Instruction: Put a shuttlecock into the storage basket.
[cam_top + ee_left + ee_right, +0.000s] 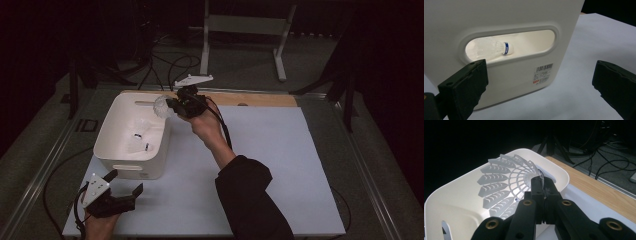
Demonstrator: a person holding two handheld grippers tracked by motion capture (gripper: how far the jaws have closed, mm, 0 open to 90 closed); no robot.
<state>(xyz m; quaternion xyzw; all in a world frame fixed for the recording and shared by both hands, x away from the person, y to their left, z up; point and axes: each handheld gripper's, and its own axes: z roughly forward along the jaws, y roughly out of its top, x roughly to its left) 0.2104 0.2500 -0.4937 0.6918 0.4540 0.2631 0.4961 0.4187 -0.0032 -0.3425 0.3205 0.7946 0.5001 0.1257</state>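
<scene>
Right gripper (172, 106), seen from the high view, hangs over the far right rim of the white rectangular plastic bin (112, 150), its jaws clamped tight on a white plastic shuttlecock (161, 106) whose skirt points left over the bin's inside; other shuttlecocks (137, 141) already lie on the bin floor. Near the table's left front corner, the left gripper (121, 186) rests on the pale blue mat (280, 165) with its jaws spread wide and nothing between them. From the left gripper view, the bin's near wall (564, 37) fills the middle, and through its oval handle slot a shuttlecock with a blue band (501, 48) shows lying inside, a detail the overhead camera leaves faint. From the right gripper view, the held shuttlecock's ribbed skirt (501, 182) fans out above the bin's hollow, and the jaws pinch it at the cork end, which the high view cannot resolve. To drop it well, I judge the hand should move a little further left past the rim before opening, so the skirt clears the wall.
</scene>
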